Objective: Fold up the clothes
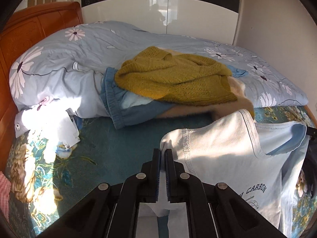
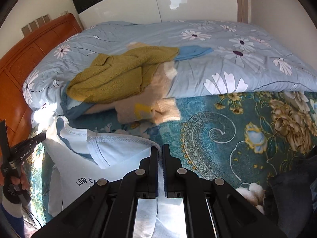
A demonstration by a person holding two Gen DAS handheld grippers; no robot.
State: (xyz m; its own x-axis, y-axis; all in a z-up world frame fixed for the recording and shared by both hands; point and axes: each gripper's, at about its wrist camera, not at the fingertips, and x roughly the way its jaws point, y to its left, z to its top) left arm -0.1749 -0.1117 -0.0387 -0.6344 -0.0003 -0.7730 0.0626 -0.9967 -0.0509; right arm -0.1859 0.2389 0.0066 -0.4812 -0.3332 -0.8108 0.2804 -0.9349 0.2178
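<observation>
A pale blue T-shirt (image 1: 227,148) with dark print hangs lifted above the bed, stretched between my two grippers. My left gripper (image 1: 162,150) is shut on its left shoulder edge. My right gripper (image 2: 160,147) is shut on the other shoulder edge of the same T-shirt (image 2: 118,154). A mustard knit sweater (image 1: 174,77) lies on a pile beyond, atop blue shorts (image 1: 116,103) and a beige fuzzy garment (image 2: 158,91). The left gripper's handle (image 2: 17,154) and hand show at the far left of the right wrist view.
A teal floral bedspread (image 2: 227,130) covers the bed. A folded blue daisy-print quilt (image 2: 227,59) lies along the far side. An orange wooden headboard (image 1: 29,31) is at left, white wardrobe doors (image 1: 158,15) behind. Dark clothing (image 2: 293,188) lies at lower right.
</observation>
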